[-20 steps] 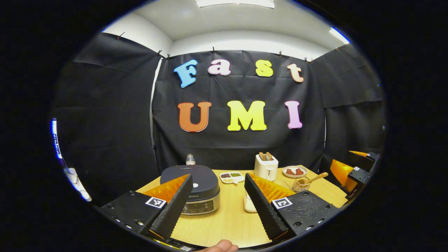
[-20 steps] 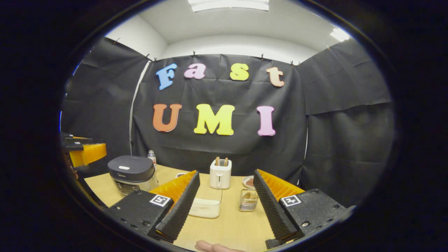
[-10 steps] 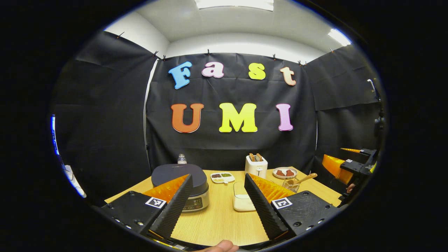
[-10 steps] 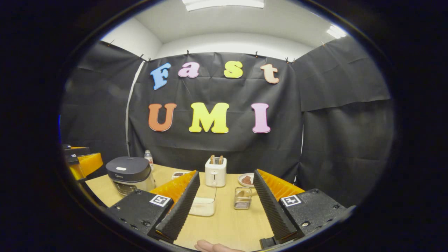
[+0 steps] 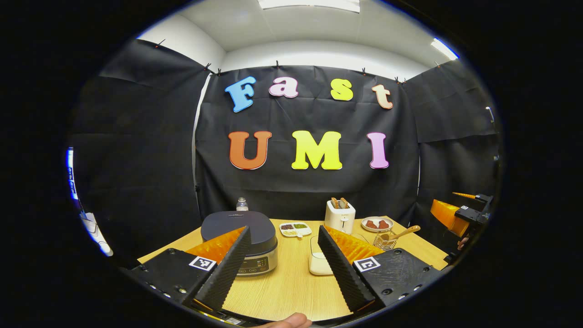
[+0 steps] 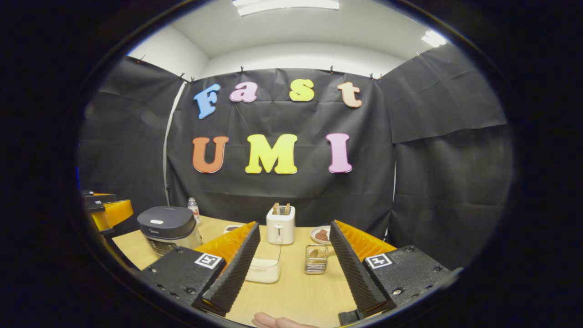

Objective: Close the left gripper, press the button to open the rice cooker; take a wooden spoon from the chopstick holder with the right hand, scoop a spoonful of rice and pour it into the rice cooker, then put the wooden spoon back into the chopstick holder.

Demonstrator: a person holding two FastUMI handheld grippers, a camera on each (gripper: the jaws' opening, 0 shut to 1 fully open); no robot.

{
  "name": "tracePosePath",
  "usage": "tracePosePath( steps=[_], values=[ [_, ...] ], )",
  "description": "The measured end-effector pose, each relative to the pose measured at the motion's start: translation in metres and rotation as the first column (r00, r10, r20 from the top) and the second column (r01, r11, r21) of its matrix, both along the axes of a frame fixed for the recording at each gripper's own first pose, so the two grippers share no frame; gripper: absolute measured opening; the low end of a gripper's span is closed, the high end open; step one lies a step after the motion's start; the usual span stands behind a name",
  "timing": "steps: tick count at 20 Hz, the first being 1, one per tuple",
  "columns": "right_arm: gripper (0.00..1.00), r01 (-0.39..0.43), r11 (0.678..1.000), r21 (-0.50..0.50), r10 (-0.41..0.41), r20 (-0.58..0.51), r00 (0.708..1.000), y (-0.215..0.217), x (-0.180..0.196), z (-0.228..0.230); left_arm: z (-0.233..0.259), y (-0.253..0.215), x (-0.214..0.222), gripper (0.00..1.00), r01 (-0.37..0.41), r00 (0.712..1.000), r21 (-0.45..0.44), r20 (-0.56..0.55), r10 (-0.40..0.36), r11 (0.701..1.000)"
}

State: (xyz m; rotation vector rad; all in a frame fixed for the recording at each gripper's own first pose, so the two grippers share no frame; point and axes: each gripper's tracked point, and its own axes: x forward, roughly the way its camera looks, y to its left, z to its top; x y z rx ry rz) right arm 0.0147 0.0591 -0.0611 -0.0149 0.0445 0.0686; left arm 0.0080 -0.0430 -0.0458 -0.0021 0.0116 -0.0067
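Grippers, left gripper (image 5: 283, 264) and right gripper (image 6: 294, 269), both spread wide, hover before the lidded rice cooker (image 5: 240, 234).

Left gripper view: from the near table (image 5: 291, 287) edge, left side, low, level, facing the back wall; cooker (image 5: 237, 232) close ahead. Right gripper view: from the same near edge, further right, same heading; toaster (image 6: 280, 225) straight ahead, cooker (image 6: 167, 228) far left. Shared: table (image 6: 296, 291), cooker, toaster (image 5: 340, 215), rice box (image 5: 316, 255) (image 6: 266, 264), holder (image 5: 385, 240) (image 6: 315, 260).
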Motion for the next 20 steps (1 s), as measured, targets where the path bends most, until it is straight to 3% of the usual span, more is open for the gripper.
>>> tracePosePath(
  steps=[1, 16, 20],
  values=[
    [0.96, -0.002, 1.0, 0.005, 0.002, 0.003, 1.0, 0.0, 0.001, 0.0, 0.0, -0.001, 0.0, 0.94, 0.003, 1.0, 0.002, 0.003, -0.003, 1.0],
    [0.96, -0.019, 0.999, 0.039, 0.018, 0.026, 1.0, -0.004, 0.006, -0.003, 0.005, 0.005, 0.006, 0.95, 0.001, 0.999, -0.004, 0.047, -0.001, 1.0],
    [0.99, 0.013, 0.999, 0.039, -0.014, 0.032, 0.999, -0.018, 0.01, -0.005, 0.002, 0.005, 0.009, 0.95, 0.001, 0.999, -0.004, 0.042, 0.0, 1.0]
  ],
)
